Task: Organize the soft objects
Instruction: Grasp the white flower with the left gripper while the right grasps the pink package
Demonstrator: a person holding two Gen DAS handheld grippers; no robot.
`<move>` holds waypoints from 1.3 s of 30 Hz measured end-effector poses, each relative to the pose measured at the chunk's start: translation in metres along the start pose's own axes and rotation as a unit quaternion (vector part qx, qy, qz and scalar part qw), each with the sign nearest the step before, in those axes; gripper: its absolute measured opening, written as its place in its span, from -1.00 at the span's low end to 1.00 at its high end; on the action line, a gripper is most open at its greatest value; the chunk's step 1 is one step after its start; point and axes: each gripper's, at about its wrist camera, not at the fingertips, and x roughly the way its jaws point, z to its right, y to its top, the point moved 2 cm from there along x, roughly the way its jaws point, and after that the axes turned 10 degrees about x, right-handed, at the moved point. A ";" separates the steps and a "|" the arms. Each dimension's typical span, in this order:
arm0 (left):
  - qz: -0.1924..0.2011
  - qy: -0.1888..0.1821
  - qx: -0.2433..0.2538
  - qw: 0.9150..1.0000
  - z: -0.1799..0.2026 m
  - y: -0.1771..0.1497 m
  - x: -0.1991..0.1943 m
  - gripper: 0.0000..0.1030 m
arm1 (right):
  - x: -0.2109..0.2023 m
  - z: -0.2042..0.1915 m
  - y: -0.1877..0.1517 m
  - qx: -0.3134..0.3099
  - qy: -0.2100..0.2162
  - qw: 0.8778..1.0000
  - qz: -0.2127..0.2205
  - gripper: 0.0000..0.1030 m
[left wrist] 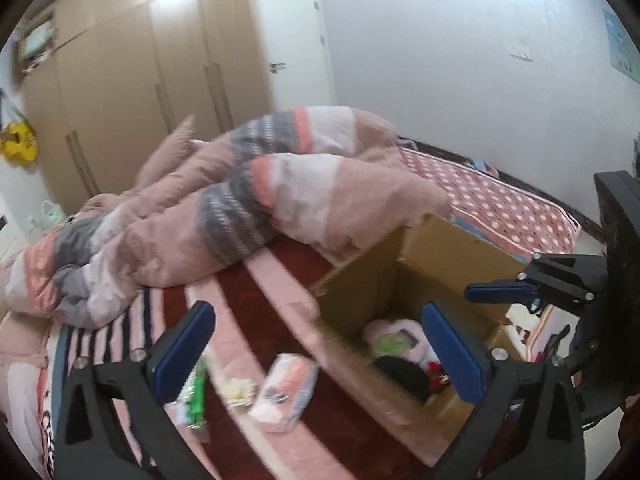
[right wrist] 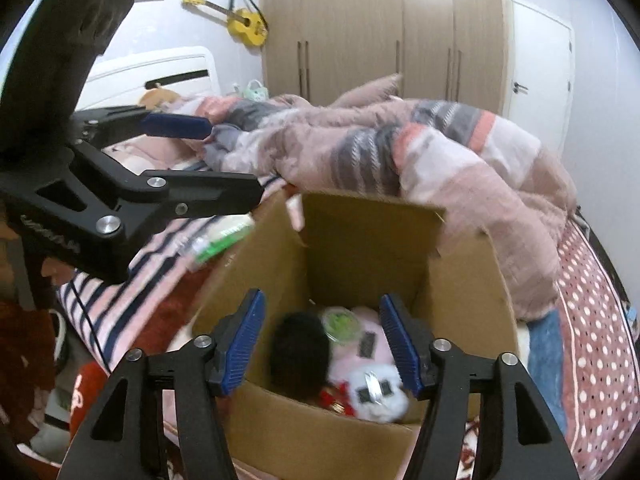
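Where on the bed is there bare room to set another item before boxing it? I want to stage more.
Free: the striped blanket between the crumpled duvet and the cardboard box. Crowded: the box floor, filled by plush toys, and the strip beside the pink packet and green packet.

Bed (left wrist: 256,280), crumpled duvet (left wrist: 240,200), open cardboard box (left wrist: 452,256), small packets (left wrist: 286,388)

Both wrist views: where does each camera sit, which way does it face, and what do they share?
Left wrist: on the left gripper, open, looking down across the bed at the cardboard box; the right gripper shows at right.
Right wrist: on the right gripper, open over the box; the left gripper shows at upper left.
Shared: box, pink plush toy, quilt, wardrobe.
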 end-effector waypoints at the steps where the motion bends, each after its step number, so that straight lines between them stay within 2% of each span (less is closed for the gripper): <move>1: 0.002 0.004 -0.004 1.000 -0.006 -0.003 -0.005 0.99 | -0.001 -0.008 0.003 -0.006 0.001 1.000 0.003 0.16; 4: 0.008 0.024 -0.021 0.999 -0.035 -0.020 -0.024 0.99 | -0.001 -0.037 0.011 -0.017 0.007 1.000 0.014 0.16; 9: -0.001 0.053 -0.050 0.997 -0.080 -0.063 -0.044 0.99 | 0.011 -0.092 0.018 -0.032 0.043 0.999 0.009 0.16; 17: -0.025 0.043 -0.085 0.995 -0.121 -0.132 -0.034 0.99 | 0.074 -0.147 0.006 -0.010 0.082 0.996 -0.041 0.27; 19: -0.028 0.029 -0.095 0.995 -0.126 -0.146 -0.024 0.98 | 0.097 -0.149 -0.004 0.012 0.084 0.995 -0.056 0.33; 20: -0.029 0.013 -0.100 0.994 -0.129 -0.155 -0.015 0.95 | 0.107 -0.148 -0.008 0.021 0.086 0.994 -0.061 0.43; 22: -0.033 -0.005 -0.103 0.994 -0.130 -0.165 -0.003 0.83 | 0.130 -0.141 -0.020 0.049 0.085 0.993 -0.071 0.51; 23: -0.037 -0.015 -0.103 0.994 -0.130 -0.172 0.007 0.71 | 0.138 -0.137 -0.024 0.057 0.080 0.992 -0.074 0.53; 24: -0.041 -0.024 -0.104 0.993 -0.130 -0.176 0.015 0.57 | 0.151 -0.132 -0.030 0.066 0.068 0.992 -0.078 0.53; 28: -0.048 -0.068 -0.111 0.990 -0.129 -0.190 0.055 0.46 | 0.195 -0.110 -0.051 0.086 0.006 0.993 -0.085 0.54; 32: -0.052 -0.108 -0.113 0.986 -0.126 -0.194 0.090 0.27 | 0.218 -0.088 -0.060 0.118 -0.008 0.989 -0.084 0.60; 36: -0.074 -0.121 -0.109 0.984 -0.122 -0.192 0.126 0.16 | 0.236 -0.086 -0.057 0.106 0.002 0.991 -0.078 0.75; 39: -0.088 -0.126 -0.118 0.981 -0.121 -0.192 0.150 0.10 | 0.241 -0.084 -0.054 0.105 0.002 0.992 -0.071 0.75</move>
